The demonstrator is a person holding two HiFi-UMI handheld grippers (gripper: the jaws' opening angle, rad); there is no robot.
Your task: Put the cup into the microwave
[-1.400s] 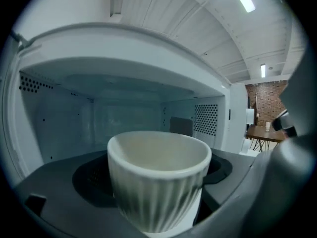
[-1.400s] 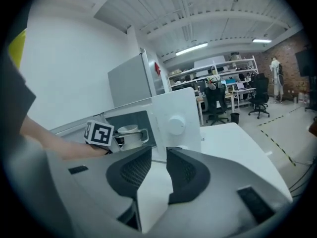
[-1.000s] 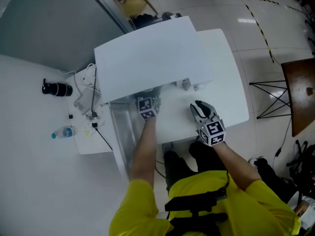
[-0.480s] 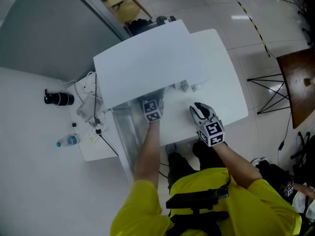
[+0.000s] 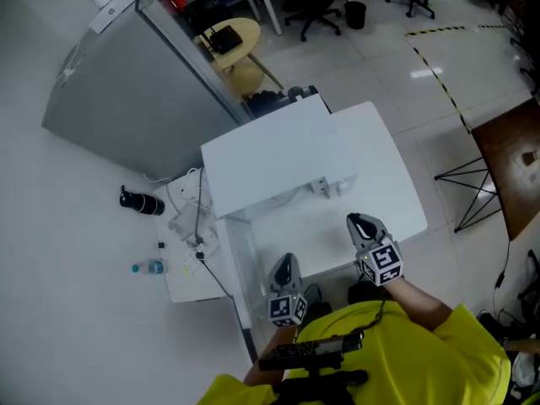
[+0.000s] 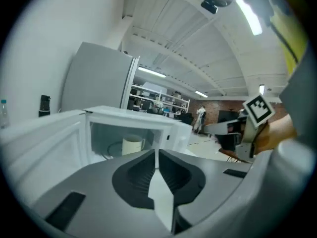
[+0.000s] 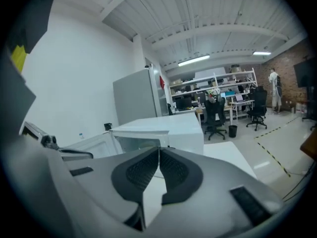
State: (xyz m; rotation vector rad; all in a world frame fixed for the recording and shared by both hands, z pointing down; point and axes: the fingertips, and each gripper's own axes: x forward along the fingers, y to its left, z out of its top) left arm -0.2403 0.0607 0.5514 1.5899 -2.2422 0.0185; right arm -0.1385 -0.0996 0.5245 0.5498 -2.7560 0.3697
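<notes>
While the cup (image 6: 132,145) stands upright inside the microwave (image 5: 278,154), far ahead of both grippers, nothing is in hand. Left gripper (image 5: 284,264): fingers together, empty, hanging by the near edge of the surface (image 5: 396,184). Right gripper (image 5: 359,222): fingers closing on nothing, over the near right of the surface. The door (image 6: 42,143) stands swung open on the left, and that's the key: it lies just left of the left gripper, clearly the nearer one. Shutting it looks like all that remains.
</notes>
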